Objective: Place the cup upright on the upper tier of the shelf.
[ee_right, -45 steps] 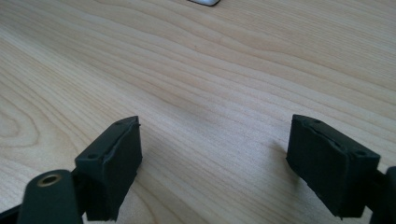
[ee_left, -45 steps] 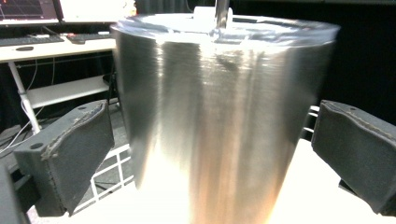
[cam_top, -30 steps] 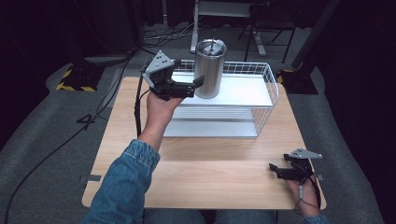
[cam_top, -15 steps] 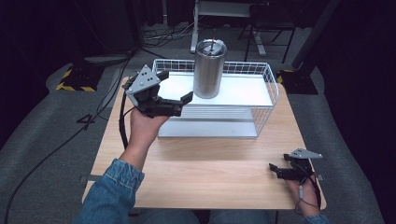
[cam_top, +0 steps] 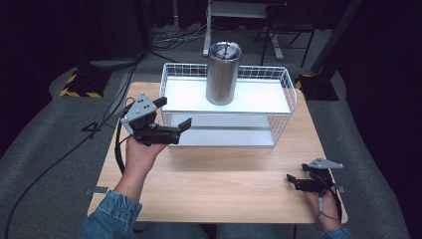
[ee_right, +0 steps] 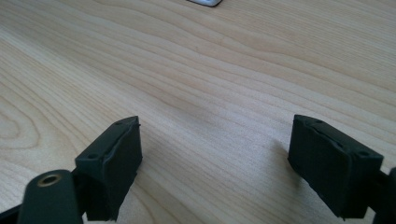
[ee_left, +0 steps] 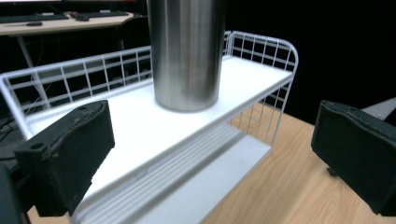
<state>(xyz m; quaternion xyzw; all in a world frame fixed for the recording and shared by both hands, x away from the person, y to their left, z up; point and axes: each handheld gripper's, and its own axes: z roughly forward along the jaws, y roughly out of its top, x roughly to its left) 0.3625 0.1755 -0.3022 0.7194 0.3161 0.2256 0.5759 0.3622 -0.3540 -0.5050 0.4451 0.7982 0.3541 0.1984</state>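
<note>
Steel tumbler (cam_top: 223,73) stands upright on the white wire rack's (cam_top: 278,110) upper shelf, ahead of my left tongs (cam_top: 172,115), spread wide and empty. My right tongs (cam_top: 293,181) rest on the counter (cam_top: 224,184), wide, empty, well apart from the rack.

Steel tumbler (cam_top: 223,74) stands upright on white wire rack (cam_top: 286,82), on wooden table (cam_top: 219,179).

tumbler (cam_top: 223,73) on wire rack's (cam_top: 285,82) upper shelf, rack at table's (cam_top: 219,185) far edge
</note>
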